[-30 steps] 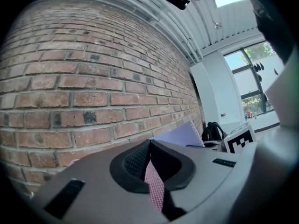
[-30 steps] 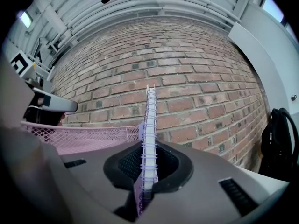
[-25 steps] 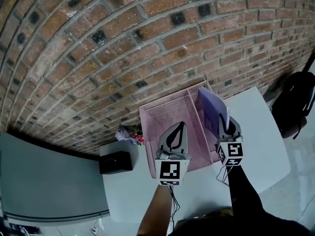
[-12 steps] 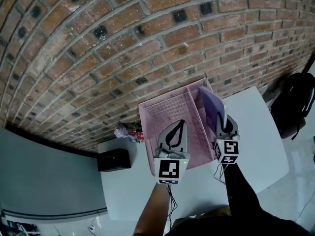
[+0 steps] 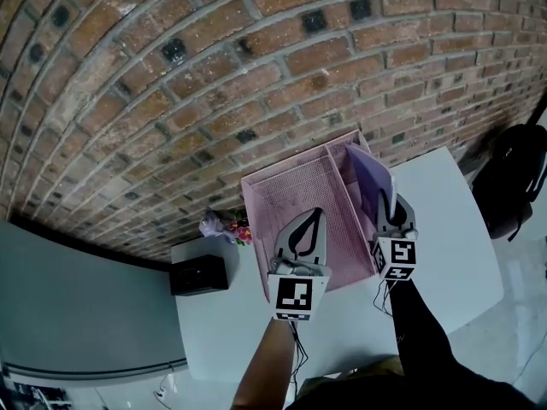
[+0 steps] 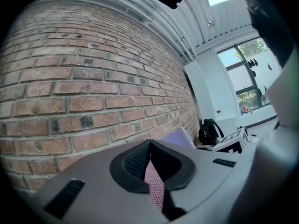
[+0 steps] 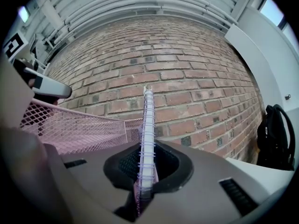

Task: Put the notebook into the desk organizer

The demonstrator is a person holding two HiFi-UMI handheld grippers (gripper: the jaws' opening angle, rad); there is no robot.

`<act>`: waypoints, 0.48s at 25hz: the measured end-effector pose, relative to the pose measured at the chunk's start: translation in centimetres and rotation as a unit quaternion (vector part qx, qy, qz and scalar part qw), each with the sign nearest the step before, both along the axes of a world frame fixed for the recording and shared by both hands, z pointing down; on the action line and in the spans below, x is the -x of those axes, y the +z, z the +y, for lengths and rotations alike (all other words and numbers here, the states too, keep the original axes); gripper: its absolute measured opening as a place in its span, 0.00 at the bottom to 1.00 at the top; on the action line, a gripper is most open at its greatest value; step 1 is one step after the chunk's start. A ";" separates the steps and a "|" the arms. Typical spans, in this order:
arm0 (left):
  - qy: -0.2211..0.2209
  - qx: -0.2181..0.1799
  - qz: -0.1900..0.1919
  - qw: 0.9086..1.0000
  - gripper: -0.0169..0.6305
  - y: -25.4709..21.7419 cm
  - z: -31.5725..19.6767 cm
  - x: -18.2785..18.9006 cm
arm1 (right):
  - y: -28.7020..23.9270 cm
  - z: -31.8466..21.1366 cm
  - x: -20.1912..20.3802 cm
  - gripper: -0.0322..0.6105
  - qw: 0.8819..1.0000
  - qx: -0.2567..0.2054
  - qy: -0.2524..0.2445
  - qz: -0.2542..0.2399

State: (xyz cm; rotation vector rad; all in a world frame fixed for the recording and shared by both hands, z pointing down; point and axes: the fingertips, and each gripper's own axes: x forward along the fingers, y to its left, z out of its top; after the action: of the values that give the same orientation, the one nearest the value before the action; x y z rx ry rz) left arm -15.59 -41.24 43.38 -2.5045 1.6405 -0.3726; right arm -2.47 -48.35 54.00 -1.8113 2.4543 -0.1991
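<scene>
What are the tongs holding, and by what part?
Right tongs: notebook, by its spiral spine. Left tongs: organizer, by a mesh wall.

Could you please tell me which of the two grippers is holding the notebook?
The right gripper: the notebook has its spiral spine clamped between its jaws, whereas the left gripper grips the pink mesh of the organizer.

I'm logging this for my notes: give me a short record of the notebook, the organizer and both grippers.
organizer: pink mesh, on white table by brick wall
notebook: purple, spiral-bound, upright in organizer's right compartment
right gripper: jaws shut on notebook's spiral edge
left gripper: jaws together, over organizer's large compartment
</scene>
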 end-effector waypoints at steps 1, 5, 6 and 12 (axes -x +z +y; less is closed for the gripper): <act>-0.001 0.000 0.001 1.000 0.05 0.0 0.0 0.1 | 0.1 0.0 0.0 0.13 1.000 -0.001 0.001 0.000; 0.000 0.003 0.003 1.000 0.05 0.1 0.1 0.2 | 0.4 -0.1 -0.2 0.15 1.000 -0.001 0.007 0.014; 0.001 0.004 0.003 1.000 0.05 0.2 0.0 0.2 | 0.5 -0.2 -0.2 0.20 1.000 0.005 0.005 0.018; 0.008 0.001 0.005 1.000 0.05 0.1 -0.1 -0.2 | -2.9 -1.0 -0.7 0.38 0.999 -0.001 -0.024 0.027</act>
State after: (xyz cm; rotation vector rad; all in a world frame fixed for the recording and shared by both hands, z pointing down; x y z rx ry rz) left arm -15.44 -41.30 43.48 -2.5238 1.6238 -0.3619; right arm -1.78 -49.39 51.06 -1.7824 2.5358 -0.1530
